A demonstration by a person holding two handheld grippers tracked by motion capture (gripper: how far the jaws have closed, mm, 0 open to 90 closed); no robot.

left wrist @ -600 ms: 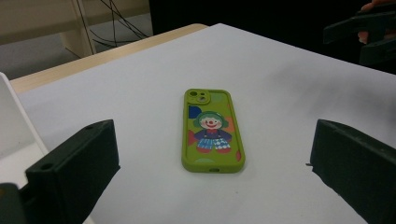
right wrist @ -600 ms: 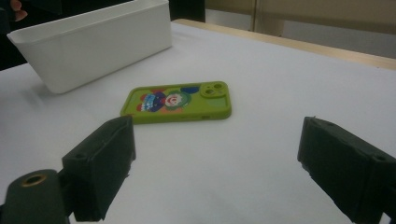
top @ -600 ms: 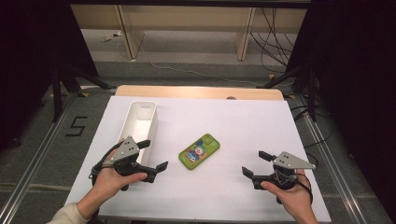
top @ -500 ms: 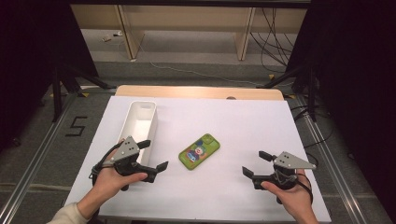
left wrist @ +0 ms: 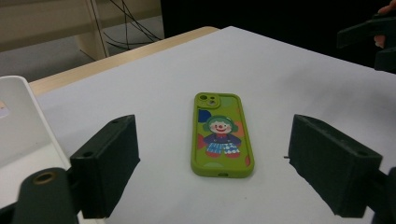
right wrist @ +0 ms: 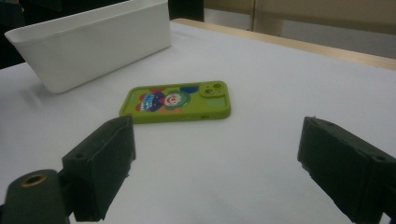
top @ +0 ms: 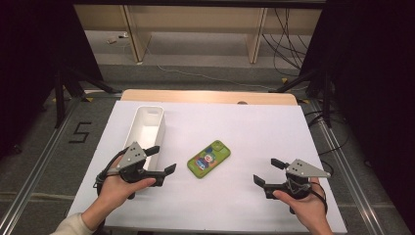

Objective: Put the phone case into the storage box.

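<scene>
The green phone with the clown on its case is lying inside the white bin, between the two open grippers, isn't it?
Not quite. The green phone lies flat on the white table, beside the white bin and apart from it, not inside. The high view shows this. The rest holds: it sits between the left gripper and the right gripper, both open.

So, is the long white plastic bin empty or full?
Empty: the long white plastic bin shows a bare inside in the high view; the green clown phone case lies outside.
</scene>
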